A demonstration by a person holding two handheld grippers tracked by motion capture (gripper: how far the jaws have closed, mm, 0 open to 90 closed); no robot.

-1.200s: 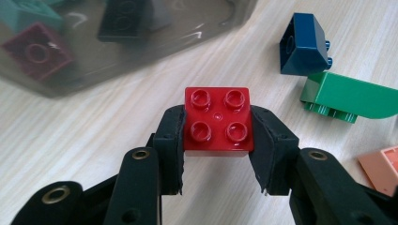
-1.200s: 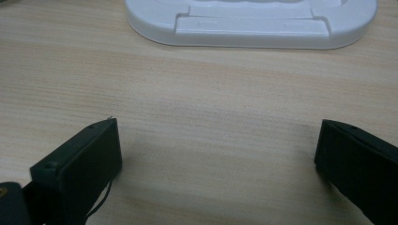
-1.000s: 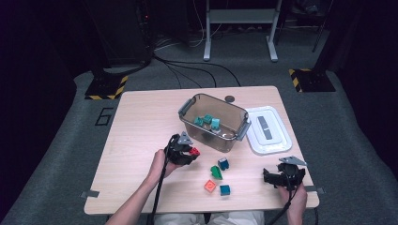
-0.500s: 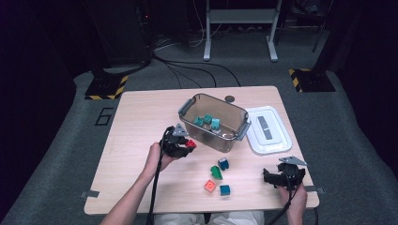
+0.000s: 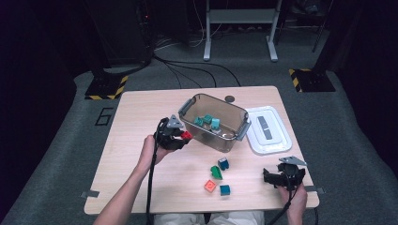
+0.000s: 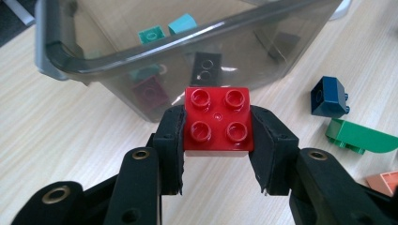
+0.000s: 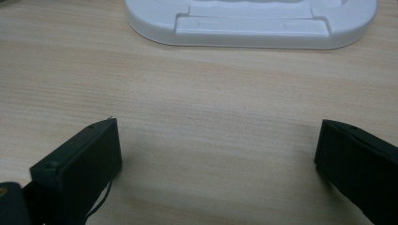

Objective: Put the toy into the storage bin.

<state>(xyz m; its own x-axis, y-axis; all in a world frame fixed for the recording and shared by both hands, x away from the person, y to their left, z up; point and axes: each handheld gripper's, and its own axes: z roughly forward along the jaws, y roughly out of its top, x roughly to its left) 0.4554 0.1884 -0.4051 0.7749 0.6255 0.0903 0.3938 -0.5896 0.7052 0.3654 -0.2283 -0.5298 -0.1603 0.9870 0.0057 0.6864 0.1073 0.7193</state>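
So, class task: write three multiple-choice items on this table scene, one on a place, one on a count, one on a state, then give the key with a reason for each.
1. Where does the white lid lie?
A. On top of the bin
B. Flat on the table, to the right of the bin
C. On the floor

2. How many loose bricks lie on the table between the two hands?
A. Four
B. One
C. Seven

3. What is the state of the left gripper?
A. Wide open, nothing in it
B. Shut on a red brick
C. Shut on the bin's handle

Key:
1 B: in the high view the lid rests on the table beside the open clear bin.
2 A: dark blue, green, orange and teal.
3 B: the left gripper view shows both pads pressed against the red brick.
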